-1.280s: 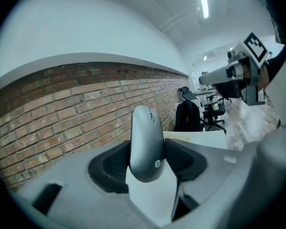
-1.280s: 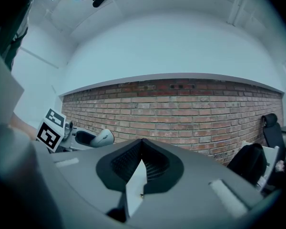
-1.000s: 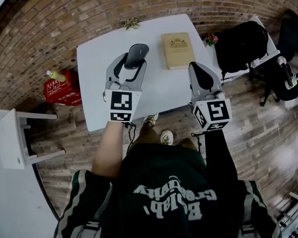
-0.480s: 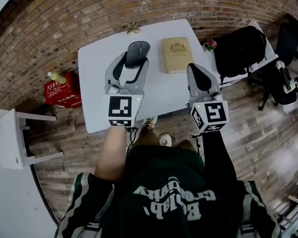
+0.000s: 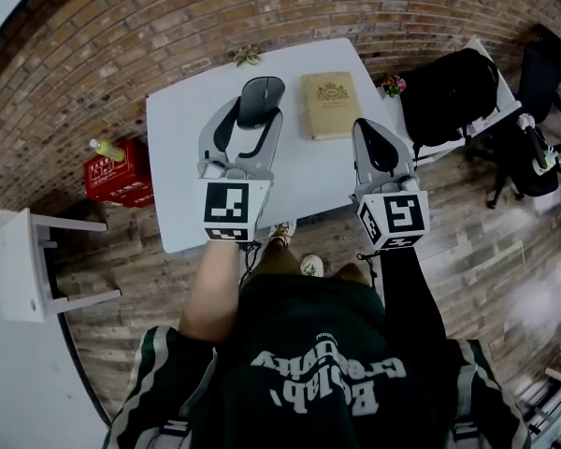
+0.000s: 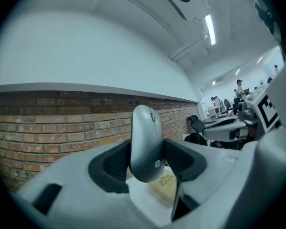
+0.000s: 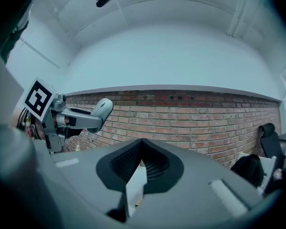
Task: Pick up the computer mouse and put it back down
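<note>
The grey computer mouse [image 5: 260,99] hangs above the white table [image 5: 178,157], clamped sideways between the black pads of my left gripper [image 5: 259,112]. In the left gripper view the mouse [image 6: 145,142] stands on edge between both pads, with the brick wall behind it and the left gripper [image 6: 147,160] shut on it. My right gripper [image 5: 366,125] hovers over the table's right front part, its jaws meeting at the tips with nothing between them. The right gripper view shows its closed tips [image 7: 142,144] and, at the left, the lifted mouse [image 7: 102,108].
A tan book [image 5: 331,104] lies on the table right of the mouse. A small plant [image 5: 247,54] sits at the far edge and flowers [image 5: 393,85] at the right corner. A black bag on a chair [image 5: 453,87] stands right; a red crate [image 5: 112,171] and white stool [image 5: 28,260] left.
My left gripper has risen a little with the mouse held in it. The right gripper has stayed where it was.
</note>
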`<state>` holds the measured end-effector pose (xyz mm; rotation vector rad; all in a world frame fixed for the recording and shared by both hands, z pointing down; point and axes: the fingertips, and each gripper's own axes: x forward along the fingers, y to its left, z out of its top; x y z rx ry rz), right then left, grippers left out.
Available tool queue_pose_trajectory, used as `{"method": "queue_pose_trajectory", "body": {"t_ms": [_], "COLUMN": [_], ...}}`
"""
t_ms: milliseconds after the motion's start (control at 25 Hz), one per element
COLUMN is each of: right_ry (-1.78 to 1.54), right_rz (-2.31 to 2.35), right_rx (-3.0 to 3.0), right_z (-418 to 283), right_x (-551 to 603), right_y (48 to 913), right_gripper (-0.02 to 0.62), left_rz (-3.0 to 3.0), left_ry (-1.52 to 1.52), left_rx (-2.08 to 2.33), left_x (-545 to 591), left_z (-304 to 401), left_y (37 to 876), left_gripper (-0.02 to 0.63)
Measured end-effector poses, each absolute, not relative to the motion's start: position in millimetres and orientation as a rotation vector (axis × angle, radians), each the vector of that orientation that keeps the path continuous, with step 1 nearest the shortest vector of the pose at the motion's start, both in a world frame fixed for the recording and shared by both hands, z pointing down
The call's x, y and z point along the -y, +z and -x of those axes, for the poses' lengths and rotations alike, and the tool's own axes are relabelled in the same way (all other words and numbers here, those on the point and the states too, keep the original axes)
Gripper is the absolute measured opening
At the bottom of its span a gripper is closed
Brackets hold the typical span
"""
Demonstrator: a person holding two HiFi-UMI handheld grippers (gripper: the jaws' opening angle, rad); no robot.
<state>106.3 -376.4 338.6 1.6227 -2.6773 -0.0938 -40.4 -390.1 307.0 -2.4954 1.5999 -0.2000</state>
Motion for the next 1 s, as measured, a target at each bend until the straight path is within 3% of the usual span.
{"method": "queue_pose_trajectory", "body": {"t_ms": [1000], "right_ry": [-0.149], "right_rz": [-1.640], "right_rx": [2.684], "right_z": [-102.7], "right_x": [367.3], "right_y": [329.1], "right_gripper": [0.012], "left_rz": [2.490], "left_ry": [-0.195], "left_rx": [-1.606], "left_x": [384.1], "left_z": [51.4], "left_y": [305.0], "left_gripper": [0.238]}}
